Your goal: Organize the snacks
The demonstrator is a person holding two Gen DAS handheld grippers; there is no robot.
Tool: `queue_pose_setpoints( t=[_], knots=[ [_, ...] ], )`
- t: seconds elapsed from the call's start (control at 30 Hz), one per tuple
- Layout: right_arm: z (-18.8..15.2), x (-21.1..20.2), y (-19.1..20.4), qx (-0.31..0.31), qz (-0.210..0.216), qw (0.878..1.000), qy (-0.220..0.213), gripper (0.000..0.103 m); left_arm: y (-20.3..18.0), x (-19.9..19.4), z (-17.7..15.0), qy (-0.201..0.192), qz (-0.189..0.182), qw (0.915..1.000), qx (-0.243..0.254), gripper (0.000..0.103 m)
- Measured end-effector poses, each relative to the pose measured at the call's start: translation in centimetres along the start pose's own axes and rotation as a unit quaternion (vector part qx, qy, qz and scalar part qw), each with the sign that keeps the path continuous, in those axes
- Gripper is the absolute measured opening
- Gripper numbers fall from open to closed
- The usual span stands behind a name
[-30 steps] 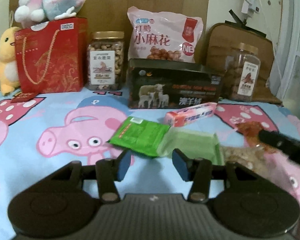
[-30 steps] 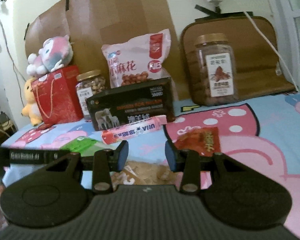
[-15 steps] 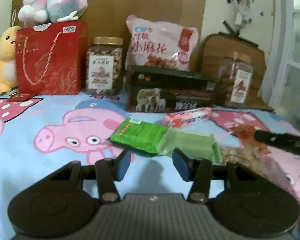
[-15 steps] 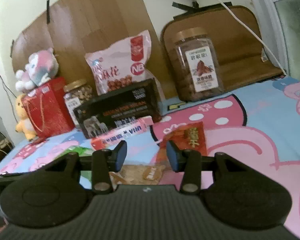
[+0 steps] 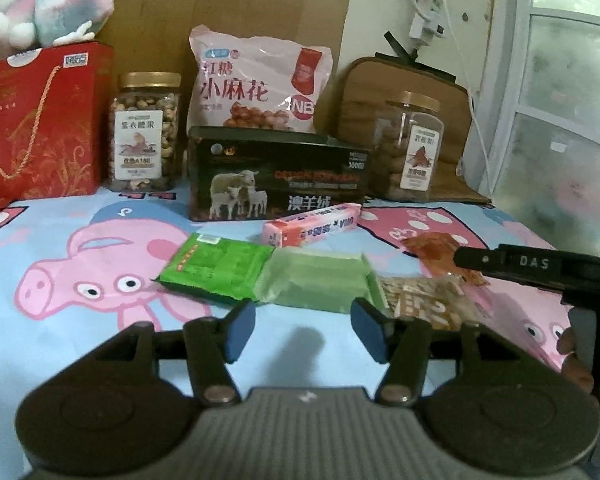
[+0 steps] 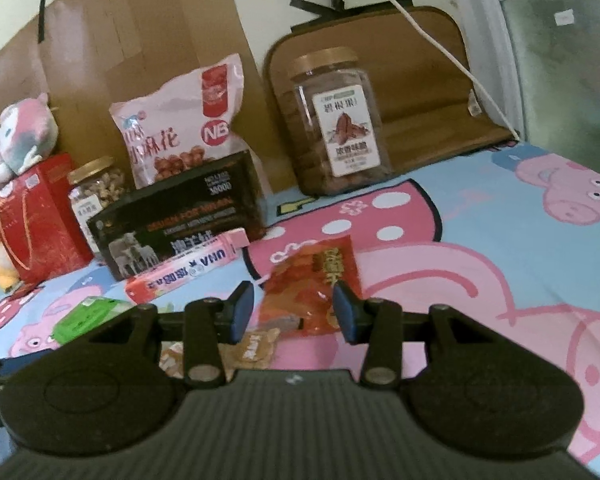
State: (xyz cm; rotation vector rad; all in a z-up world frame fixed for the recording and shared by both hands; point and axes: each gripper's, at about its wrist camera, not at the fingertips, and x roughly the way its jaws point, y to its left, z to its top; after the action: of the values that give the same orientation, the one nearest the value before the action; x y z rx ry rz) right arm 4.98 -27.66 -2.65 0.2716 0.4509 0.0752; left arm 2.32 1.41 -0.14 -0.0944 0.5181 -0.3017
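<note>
Bedsheet (image 5: 40, 240): your work surface, blue with pink cartoon pigs; every snack lies or stands on it.
Red gift bag (image 5: 40, 120): upright at your 10 o'clock in the left view; a plush toy (image 5: 52, 4) sits on top.
Pink snack bag (image 5: 260, 84): upright at 12 o'clock, behind the dark box (image 5: 276, 178).
Nut jars: one jar (image 5: 144, 132) left of the box at 11 o'clock; the other jar (image 6: 336, 120) right of it at 1 o'clock, against a brown cushion (image 6: 420, 80).
Green packets: dark green packet (image 5: 216, 266) and pale green packet (image 5: 316, 284) touching side by side, just ahead of your left gripper (image 5: 303, 330).
Pink stick pack (image 5: 312, 226): flat, just in front of the box.
Red packet (image 6: 312, 292): flat at 12 o'clock from your right gripper (image 6: 294, 312); it shows between the pads, untouched.
Clear cracker packet (image 5: 424, 300): beside the pale green one.
Left gripper: jaws opening; nothing between them.
Right gripper: spread; pinching nothing.
</note>
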Motion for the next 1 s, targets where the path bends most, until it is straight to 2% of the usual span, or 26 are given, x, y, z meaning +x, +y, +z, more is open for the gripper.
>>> queue_pose_setpoints(
  t=[0.17,0.3,0.5,0.7,1.0],
  knots=[
    [0.0,0.3,0.0,0.003,0.004,1.0,0.01,0.046,0.4,-0.1,0.0,-0.005,0.021,0.9996,-0.019,0.054],
    [0.0,0.7,0.2,-0.004,0.032,0.999,0.022,0.046,0.6,-0.4,0.0,-0.017,0.054,0.998,-0.029,0.054],
    [0.0,-0.2,-0.4,0.01,0.07,0.997,0.002,0.047,0.7,-0.7,0.1,-0.027,0.083,0.9957,-0.032,0.06],
    [0.0,-0.9,-1.1,0.021,0.105,0.994,-0.01,0.047,0.5,-0.4,0.2,-0.018,0.114,0.9929,-0.03,0.06],
    [0.0,-1.5,-1.7,0.034,0.137,0.99,-0.024,0.047,0.5,-0.1,0.1,-0.01,0.126,0.9916,-0.03,0.062]
  ],
)
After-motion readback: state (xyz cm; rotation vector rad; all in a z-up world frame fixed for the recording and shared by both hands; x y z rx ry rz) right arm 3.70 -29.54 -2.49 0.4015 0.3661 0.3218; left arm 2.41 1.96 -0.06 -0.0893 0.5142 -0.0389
